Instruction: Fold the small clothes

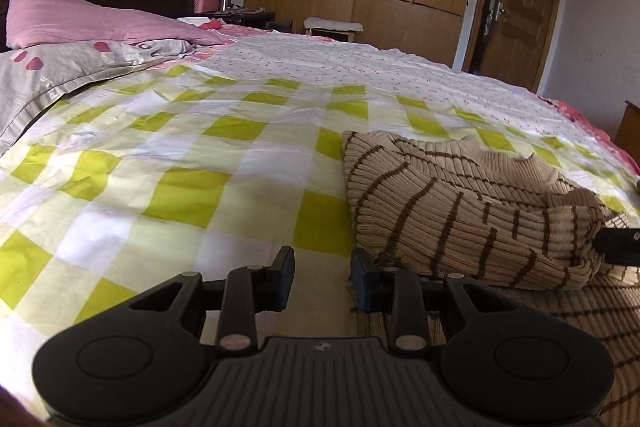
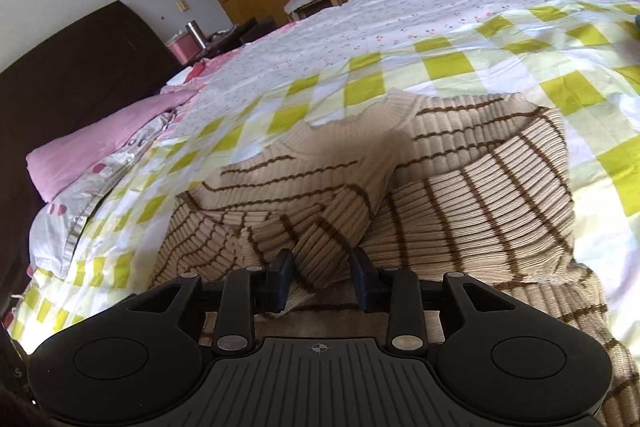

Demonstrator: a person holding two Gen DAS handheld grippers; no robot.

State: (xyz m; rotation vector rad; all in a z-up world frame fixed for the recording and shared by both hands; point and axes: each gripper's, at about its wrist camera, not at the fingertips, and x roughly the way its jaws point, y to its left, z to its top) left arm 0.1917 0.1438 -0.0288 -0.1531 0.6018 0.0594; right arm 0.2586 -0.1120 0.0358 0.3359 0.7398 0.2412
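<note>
While sweater [image 2: 460, 187] fills right view, left fingers [image 1: 284, 267] gape.

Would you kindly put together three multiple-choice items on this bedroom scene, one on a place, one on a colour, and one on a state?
1. Where does the striped sweater lie?
A. on the checked bedsheet
B. on the pink pillow
C. on the floor

2. What colour are the sweater's stripes?
A. blue
B. brown
C. red

3. How does the left hand-held gripper stand?
A. shut on the sweater
B. open over bare sheet beside the sweater
C. shut on the pillow

Answers:
1 A, since green-and-white checks surround the sweater on every visible side.
2 B, since thin brown lines cross the beige knit.
3 B, since the sheet shows in the gap between its fingers, with nothing held.
</note>
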